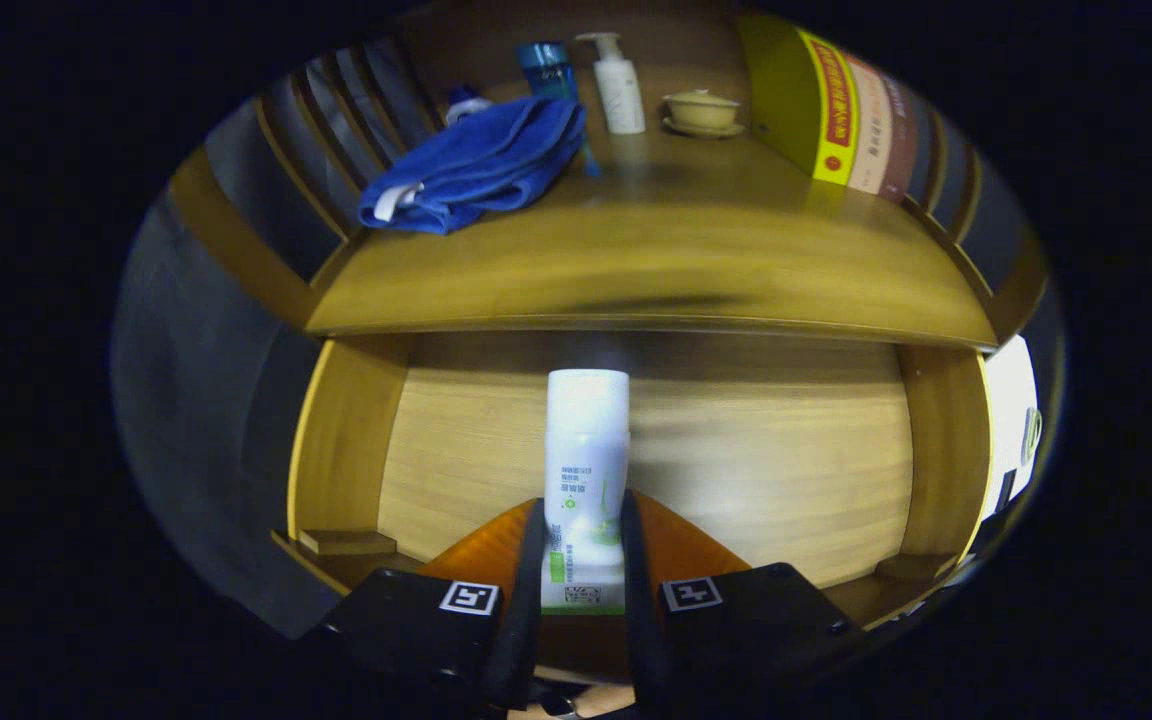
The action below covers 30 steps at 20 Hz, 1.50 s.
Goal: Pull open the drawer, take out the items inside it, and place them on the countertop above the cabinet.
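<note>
White plastic, smooth and cylindrical: the bottle (586,470) sits clamped between my jaws, both fingers (530,570) pressed on its sides, over the open drawer (736,450) of pale grained wood. I judge I'm mid-transfer. Next comes a lift onto the glossy wooden counter (656,260), setting it down upright, clear of the soft blue towel (481,165).

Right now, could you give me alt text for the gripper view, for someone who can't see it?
The gripper is shut on a white bottle, both fingers pressing its sides, held over the open wooden drawer. Beyond, the countertop holds a blue towel, a pump bottle, a blue bottle, a lidded cup and a box.
</note>
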Each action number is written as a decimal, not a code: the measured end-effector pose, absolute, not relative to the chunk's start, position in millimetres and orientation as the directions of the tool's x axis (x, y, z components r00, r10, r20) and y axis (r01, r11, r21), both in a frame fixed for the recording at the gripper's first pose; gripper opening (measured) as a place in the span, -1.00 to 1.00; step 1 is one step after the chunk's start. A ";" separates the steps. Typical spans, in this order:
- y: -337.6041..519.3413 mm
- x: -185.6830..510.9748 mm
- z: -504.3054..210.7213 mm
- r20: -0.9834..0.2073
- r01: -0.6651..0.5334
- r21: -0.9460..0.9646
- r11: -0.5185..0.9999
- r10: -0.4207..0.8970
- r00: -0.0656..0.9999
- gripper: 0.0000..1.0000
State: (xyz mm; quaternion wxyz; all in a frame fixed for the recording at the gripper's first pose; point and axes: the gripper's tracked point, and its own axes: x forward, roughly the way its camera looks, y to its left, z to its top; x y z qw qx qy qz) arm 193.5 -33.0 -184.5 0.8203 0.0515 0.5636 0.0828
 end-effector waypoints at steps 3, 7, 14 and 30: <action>-39.5 214.3 -152.2 -0.824 -0.075 0.222 0.972 0.228 0.519 -0.09; -65.9 271.0 -130.3 -0.766 -0.070 0.129 0.989 0.144 0.626 -0.09; -38.4 343.4 -126.5 -0.758 -0.083 0.213 0.973 0.218 0.615 -0.10; -35.9 405.5 -183.5 -0.828 -0.102 0.031 0.994 0.082 0.555 0.19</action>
